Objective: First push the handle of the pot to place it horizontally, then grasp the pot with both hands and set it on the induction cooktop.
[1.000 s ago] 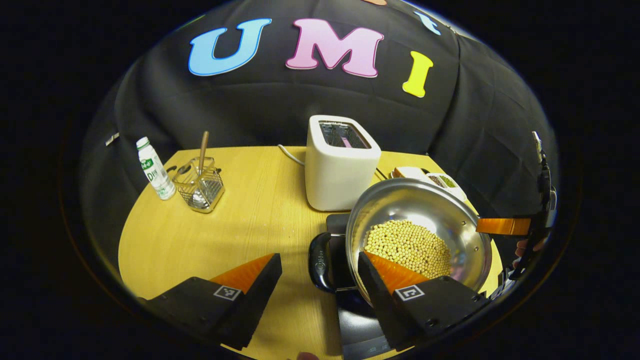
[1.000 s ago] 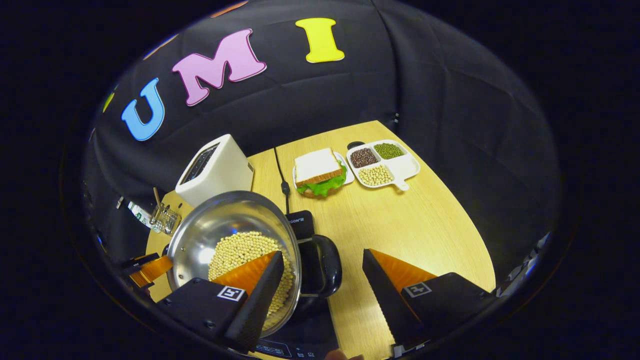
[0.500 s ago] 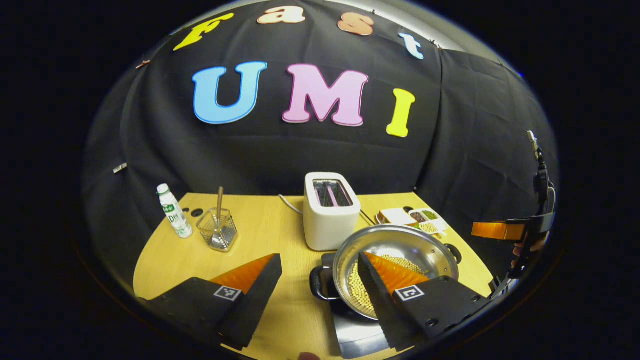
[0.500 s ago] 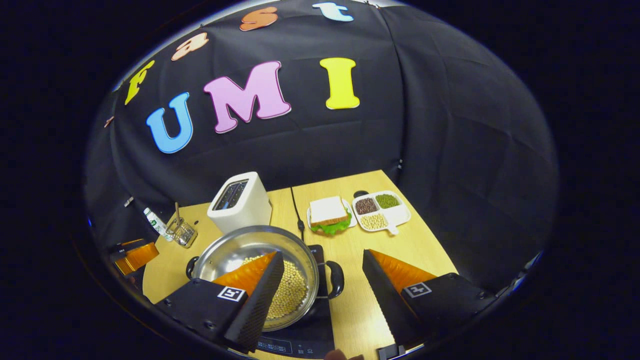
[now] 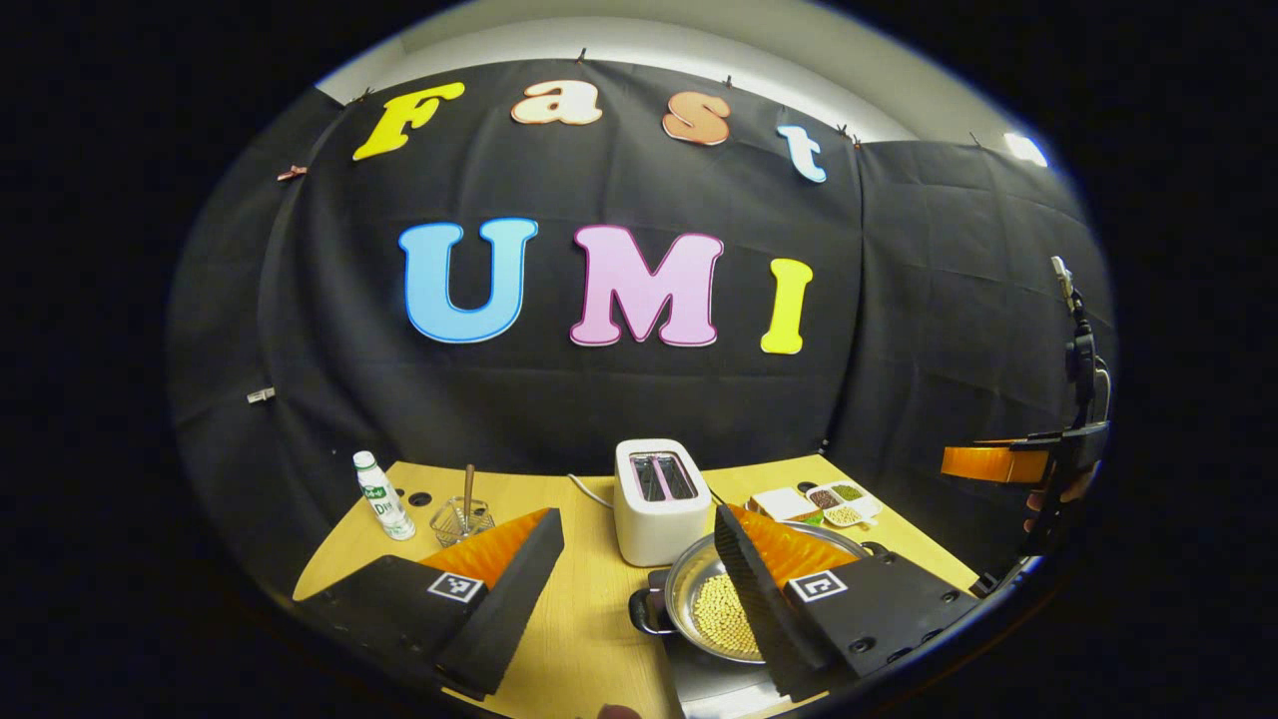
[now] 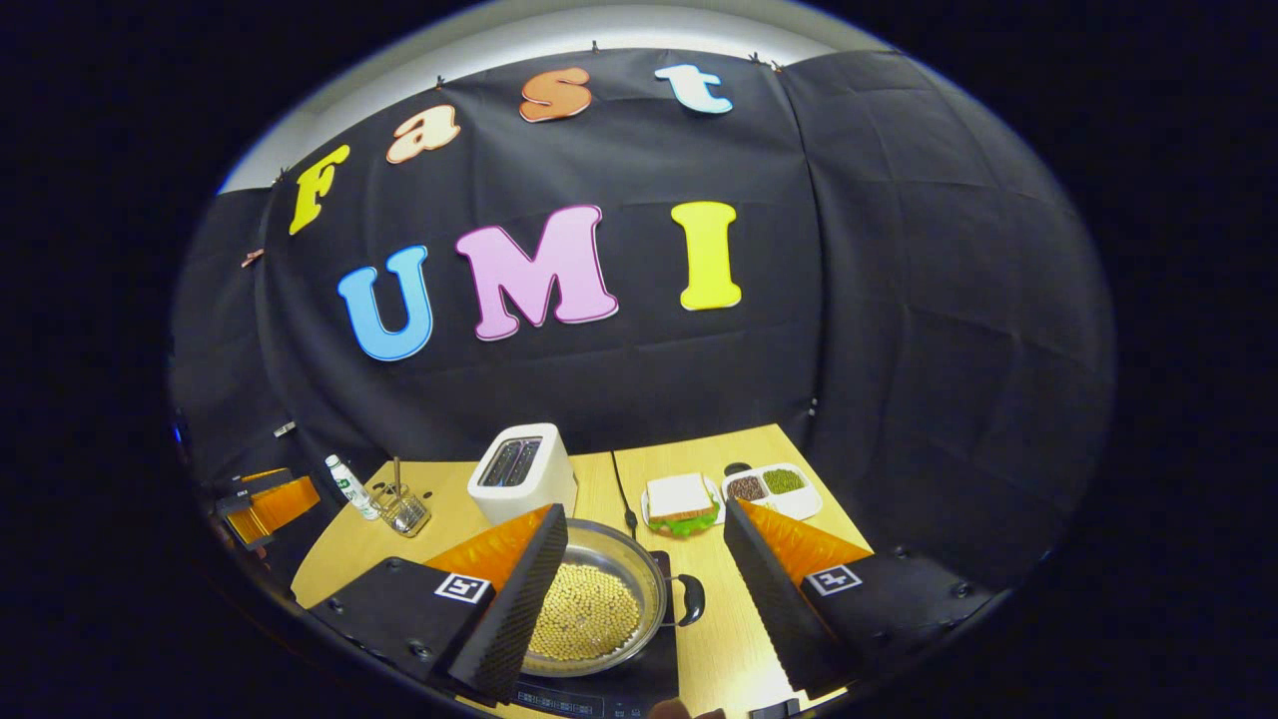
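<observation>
A steel pot [image 5: 699,584] holding soybeans [image 6: 584,611] sits on the black induction cooktop [image 6: 611,694] at the table's near edge. Its two black loop handles point sideways, one [image 5: 644,611] to the left and one [image 6: 691,599] to the right. My left gripper [image 5: 636,514] is open, up in the air above and behind the pot, with nothing between its fingers. My right gripper [image 6: 645,507] is also open and just as high, holding nothing. Each gripper shows far off at the edge of the other's view: the right gripper [image 5: 998,462], the left gripper [image 6: 265,499].
A white toaster [image 5: 659,499] stands right behind the pot, its cord [image 6: 624,494] running back. A sandwich plate [image 6: 681,499] and a compartment tray of beans [image 6: 774,487] lie at the back right. A small bottle [image 5: 379,496] and a wire basket [image 5: 461,519] stand at the back left.
Both grippers have lifted up and drawn back from the pot, so it looks smaller and lower. The pot now rests level on the cooktop.
</observation>
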Motion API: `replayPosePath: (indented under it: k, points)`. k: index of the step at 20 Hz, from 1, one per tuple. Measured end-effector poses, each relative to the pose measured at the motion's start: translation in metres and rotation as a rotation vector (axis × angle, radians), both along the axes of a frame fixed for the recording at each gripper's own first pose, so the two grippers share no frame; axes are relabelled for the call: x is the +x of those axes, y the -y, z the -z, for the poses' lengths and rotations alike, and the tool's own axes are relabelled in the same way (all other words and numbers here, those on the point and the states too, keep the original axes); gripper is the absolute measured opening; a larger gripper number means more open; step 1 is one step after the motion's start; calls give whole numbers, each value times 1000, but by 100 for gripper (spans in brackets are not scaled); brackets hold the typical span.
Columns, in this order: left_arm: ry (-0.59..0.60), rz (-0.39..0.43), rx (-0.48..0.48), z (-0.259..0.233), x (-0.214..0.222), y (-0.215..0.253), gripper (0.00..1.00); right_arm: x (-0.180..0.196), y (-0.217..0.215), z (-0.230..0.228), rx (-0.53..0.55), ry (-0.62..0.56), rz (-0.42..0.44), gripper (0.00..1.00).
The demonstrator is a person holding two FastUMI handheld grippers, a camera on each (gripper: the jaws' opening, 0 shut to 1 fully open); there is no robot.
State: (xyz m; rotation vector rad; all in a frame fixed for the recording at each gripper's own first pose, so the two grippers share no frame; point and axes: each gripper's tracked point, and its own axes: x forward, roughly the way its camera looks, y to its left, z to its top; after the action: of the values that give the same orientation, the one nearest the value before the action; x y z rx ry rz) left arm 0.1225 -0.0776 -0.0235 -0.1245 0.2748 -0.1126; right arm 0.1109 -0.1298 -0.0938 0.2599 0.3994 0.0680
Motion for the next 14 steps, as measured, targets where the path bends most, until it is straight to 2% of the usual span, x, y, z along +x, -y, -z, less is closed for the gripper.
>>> replayPosePath:
  k: [8,10,14]
  points:
    - [117,-25,39,-40,-14,-5,95,-11,-9,-63,-160,248,-10,98]
    - [125,-27,29,-45,-21,-5,93,-17,-14,-69,-176,274,-14,99]
    - [119,-21,-2,-40,-30,-4,95,-27,-19,-71,-187,277,-27,98]
